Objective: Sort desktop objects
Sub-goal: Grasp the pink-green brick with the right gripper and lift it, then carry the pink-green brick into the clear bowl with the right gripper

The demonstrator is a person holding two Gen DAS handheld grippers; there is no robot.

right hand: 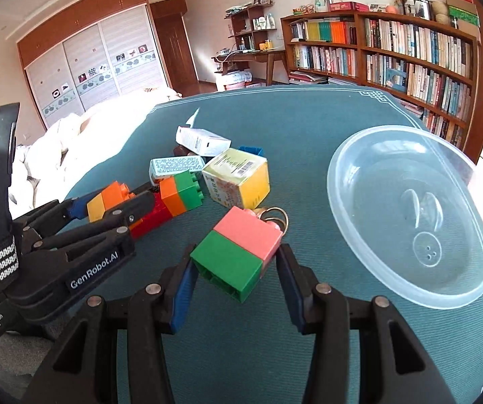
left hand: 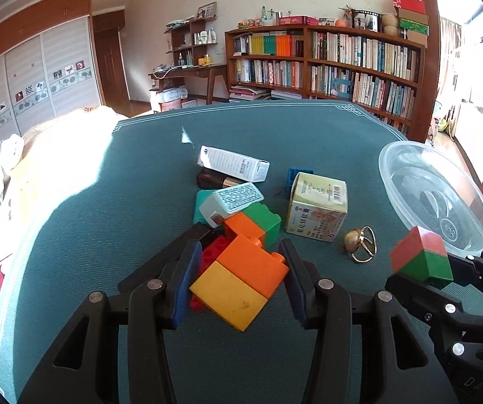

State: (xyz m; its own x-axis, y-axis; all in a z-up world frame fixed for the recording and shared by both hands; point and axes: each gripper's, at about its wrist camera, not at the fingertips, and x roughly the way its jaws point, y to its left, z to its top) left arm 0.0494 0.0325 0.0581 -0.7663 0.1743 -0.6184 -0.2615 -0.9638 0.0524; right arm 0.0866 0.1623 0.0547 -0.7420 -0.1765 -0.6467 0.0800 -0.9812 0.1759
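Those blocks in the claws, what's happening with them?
A person is sorting a pile of things on a green table with two grippers. The left gripper is clamped on an orange-yellow block. The right gripper is clamped on a pink-green block, beside a clear bowl with nothing in it yet. Boxes, other blocks and a gold ring still wait on the table.

Both grippers were held low over the table's near edge: the left gripper (left hand: 238,281) clamped on a block, the right gripper (right hand: 236,269) likewise.
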